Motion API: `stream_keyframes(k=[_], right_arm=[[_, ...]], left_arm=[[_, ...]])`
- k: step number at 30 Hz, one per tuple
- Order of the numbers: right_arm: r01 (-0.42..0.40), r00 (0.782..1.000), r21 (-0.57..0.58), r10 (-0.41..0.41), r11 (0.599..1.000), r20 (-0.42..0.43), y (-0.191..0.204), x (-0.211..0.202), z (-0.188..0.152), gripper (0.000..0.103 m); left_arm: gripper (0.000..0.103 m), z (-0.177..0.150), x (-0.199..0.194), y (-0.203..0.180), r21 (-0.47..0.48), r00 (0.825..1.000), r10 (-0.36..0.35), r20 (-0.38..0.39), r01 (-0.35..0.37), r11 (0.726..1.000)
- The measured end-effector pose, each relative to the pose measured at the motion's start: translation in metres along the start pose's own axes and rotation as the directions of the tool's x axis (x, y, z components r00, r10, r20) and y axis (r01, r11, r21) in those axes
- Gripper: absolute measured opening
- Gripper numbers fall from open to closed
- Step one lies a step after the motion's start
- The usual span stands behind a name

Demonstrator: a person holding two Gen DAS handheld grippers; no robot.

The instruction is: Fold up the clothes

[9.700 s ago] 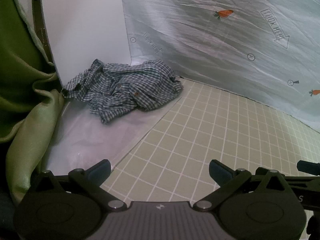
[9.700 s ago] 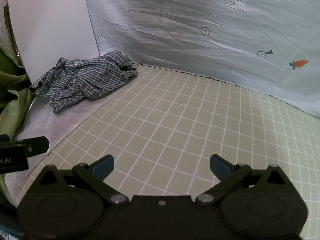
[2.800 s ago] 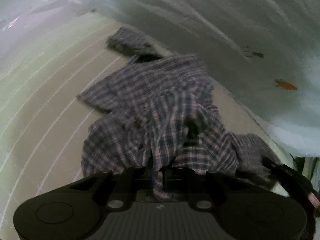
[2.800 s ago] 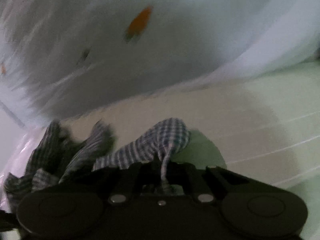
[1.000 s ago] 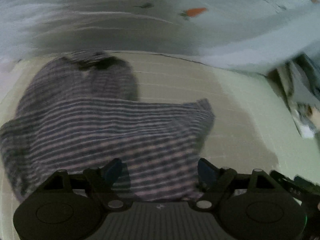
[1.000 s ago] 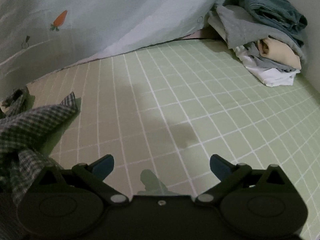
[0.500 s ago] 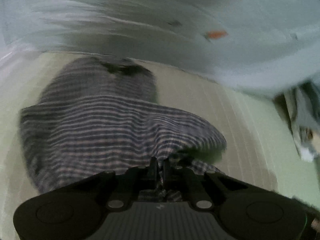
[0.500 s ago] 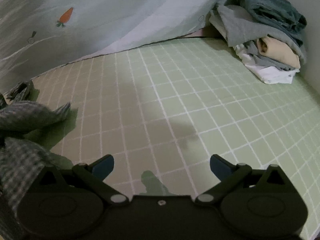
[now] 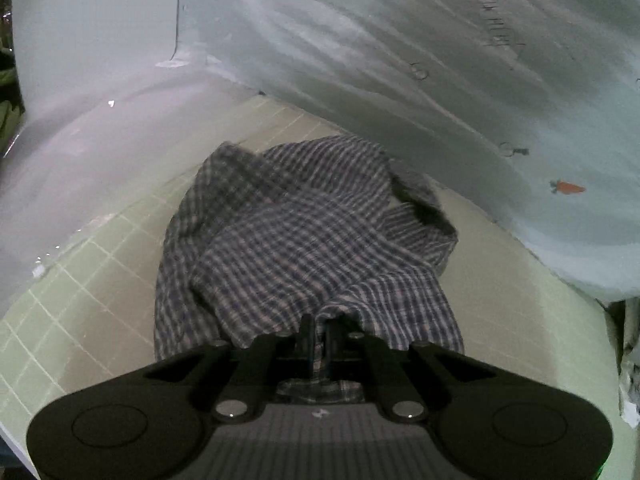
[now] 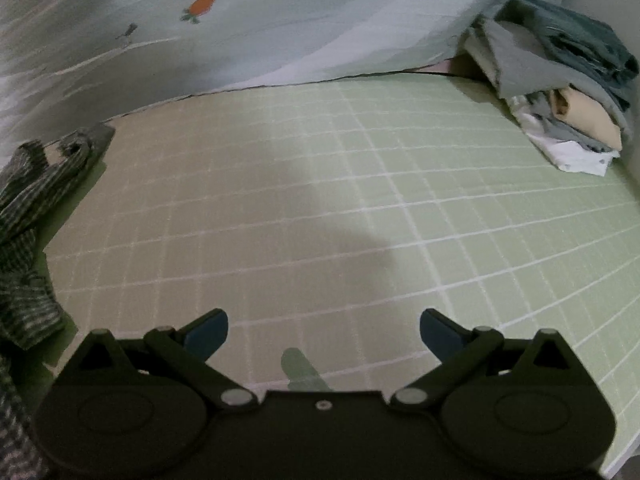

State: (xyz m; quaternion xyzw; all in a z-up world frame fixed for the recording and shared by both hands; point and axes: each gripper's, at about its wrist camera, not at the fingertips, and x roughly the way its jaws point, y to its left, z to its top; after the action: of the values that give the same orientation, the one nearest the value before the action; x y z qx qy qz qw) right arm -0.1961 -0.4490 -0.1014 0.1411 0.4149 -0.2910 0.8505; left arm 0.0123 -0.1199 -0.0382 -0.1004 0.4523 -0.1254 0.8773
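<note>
the left gripper (image 9: pixel 319 334) is clamped on the near edge of the checked shirt (image 9: pixel 304 236), which runs lengthwise away toward the mat's (image 10: pixel 360 216) far edge. the right gripper (image 10: pixel 323 330) gapes empty, with the shirt off to its left, so it looks the farther hand.

Backdrop sheet (image 9: pixel 460 40): blurred lettering in an arrow outline, unreadable; carrot prints and small circled marks only. No legible text elsewhere.
</note>
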Motion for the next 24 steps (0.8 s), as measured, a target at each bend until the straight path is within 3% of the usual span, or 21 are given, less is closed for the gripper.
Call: stream_keyframes(k=[6,11,18,24], right_arm=[[-0.021,1.000,-0.043,0.020,0.999,-0.012,0.030,-0.008,-0.007,0.103],[-0.025,1.000,-0.054,0.025,0.998,-0.013,0.036,-0.015,-0.016,0.103],[-0.014,1.000,-0.022,0.014,1.000,-0.009,0.028,-0.024,-0.026,0.103],[-0.003,1.000,-0.008,0.003,1.000,-0.008,0.016,-0.029,-0.032,0.103]], left_arm=[[0.008,-0.002,-0.004,0.002,0.039,0.999,-0.046,-0.014,0.047,0.998],[0.024,-0.008,-0.002,-0.014,0.163,0.998,-0.063,-0.020,0.065,0.985],[0.024,-0.015,-0.004,-0.025,0.229,0.997,-0.075,-0.002,0.074,0.971],[0.015,-0.017,-0.014,-0.033,0.265,0.995,-0.091,0.040,0.077,0.961]])
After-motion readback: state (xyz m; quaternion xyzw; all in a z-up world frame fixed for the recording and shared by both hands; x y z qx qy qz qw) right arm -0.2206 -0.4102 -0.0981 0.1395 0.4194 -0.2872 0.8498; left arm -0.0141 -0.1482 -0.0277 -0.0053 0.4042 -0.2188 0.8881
